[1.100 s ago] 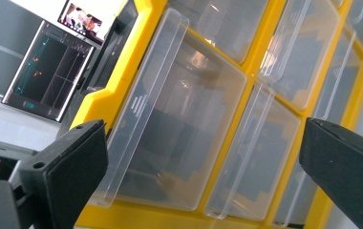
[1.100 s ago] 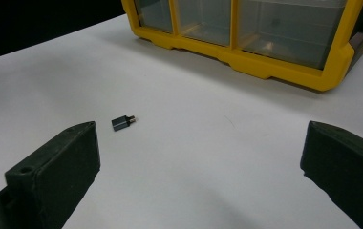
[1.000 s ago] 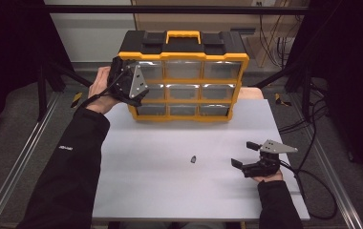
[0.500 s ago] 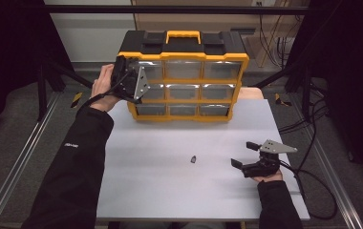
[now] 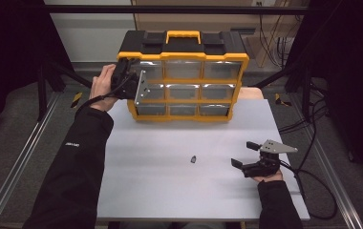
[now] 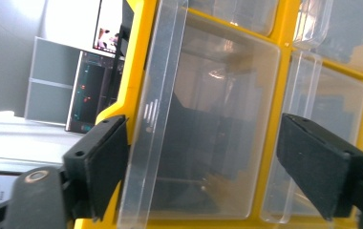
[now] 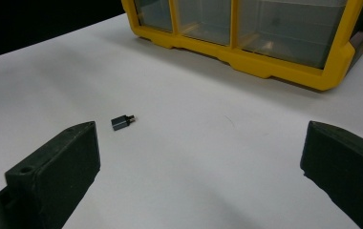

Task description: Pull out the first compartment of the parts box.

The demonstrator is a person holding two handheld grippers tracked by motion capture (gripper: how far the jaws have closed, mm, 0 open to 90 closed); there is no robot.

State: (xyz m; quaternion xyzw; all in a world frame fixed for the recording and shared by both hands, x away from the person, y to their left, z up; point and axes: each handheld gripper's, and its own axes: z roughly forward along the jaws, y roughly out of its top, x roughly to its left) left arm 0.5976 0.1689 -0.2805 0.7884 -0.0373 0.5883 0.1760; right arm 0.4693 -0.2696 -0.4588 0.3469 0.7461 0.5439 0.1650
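Now the left tool [image 5: 134,86] has been swung from facing the open counter to pointing into the front of the yellow-and-black plastic organiser case with clear drawers [image 5: 183,76], which stands at the far edge of the white counter [image 5: 170,191]. Its jaws are spread wide and, in the left gripper view, bracket the clear plastic drawer [image 6: 203,129] at the case's left column, one jaw just beside the drawer's protruding lip; nothing is gripped yet. From this a drawer pull is judged to be the step being set up. The small dark grey metal part [image 5: 194,159] lies alone near the counter's middle, apart from both tools. The right tool [image 5: 249,160] has been kept near the counter's right edge, released and empty, aimed toward that part.
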